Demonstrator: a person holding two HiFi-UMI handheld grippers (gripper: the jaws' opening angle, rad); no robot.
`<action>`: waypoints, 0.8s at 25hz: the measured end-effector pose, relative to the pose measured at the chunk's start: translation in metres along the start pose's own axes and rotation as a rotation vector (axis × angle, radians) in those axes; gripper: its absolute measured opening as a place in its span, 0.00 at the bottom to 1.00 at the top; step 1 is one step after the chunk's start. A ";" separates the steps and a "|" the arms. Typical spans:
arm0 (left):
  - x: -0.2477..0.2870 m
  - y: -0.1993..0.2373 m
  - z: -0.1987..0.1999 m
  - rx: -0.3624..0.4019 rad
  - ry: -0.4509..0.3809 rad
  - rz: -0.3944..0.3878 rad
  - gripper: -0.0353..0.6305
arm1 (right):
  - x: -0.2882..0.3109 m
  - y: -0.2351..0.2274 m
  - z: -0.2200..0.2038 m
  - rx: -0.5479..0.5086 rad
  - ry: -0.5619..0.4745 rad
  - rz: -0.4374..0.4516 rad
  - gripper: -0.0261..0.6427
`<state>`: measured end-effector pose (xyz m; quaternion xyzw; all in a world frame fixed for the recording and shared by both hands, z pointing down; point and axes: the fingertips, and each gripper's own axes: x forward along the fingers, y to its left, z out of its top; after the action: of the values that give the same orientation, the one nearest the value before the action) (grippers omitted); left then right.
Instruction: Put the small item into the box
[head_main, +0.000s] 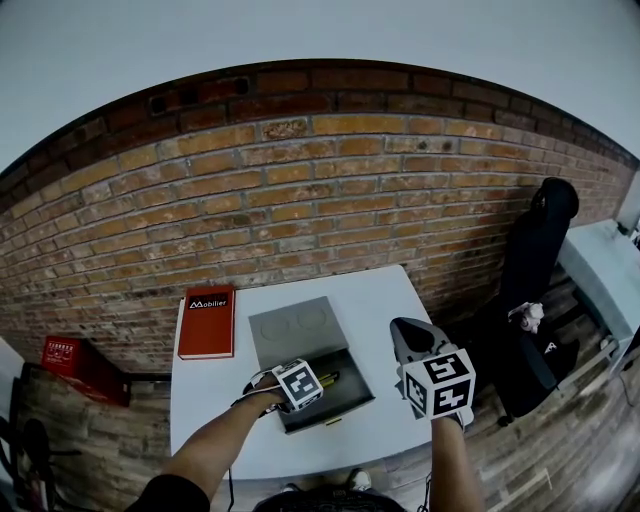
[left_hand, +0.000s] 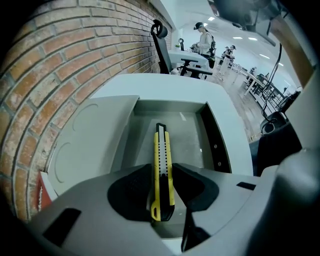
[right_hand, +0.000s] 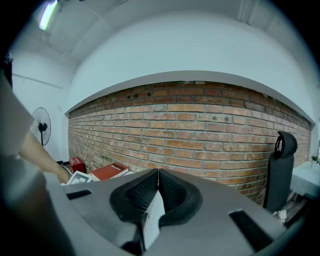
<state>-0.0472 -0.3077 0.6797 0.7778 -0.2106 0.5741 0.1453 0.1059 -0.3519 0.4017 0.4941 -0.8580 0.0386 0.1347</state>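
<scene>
1. Looking steeply down at a white table pushed up against a brick wall.
2. A red book lies flat on the table's left side, just beside the grey box. The box's lid is folded back toward the wall.
3. A yellow-and-black utility knife is lying inside the box.
4. My left gripper hangs over the box's left part, pointing down. Its marker cube covers the jaws, so I can't tell how they stand.
5. My right gripper is held up to the right of the box, apart from it.
6. Off the table there's a black office chair on the right, a red case on the floor at left, and another white table far right.
</scene>
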 end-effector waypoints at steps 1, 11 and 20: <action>-0.003 0.001 -0.001 0.002 -0.001 0.007 0.27 | 0.001 0.002 0.000 -0.001 -0.001 0.005 0.07; -0.046 0.020 0.014 -0.063 -0.127 0.093 0.27 | 0.014 0.019 0.007 -0.008 -0.012 0.060 0.07; -0.088 0.038 0.021 -0.109 -0.231 0.186 0.24 | 0.029 0.038 0.015 -0.020 -0.022 0.116 0.07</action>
<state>-0.0706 -0.3364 0.5884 0.8065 -0.3281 0.4797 0.1084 0.0564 -0.3598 0.3975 0.4428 -0.8869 0.0325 0.1278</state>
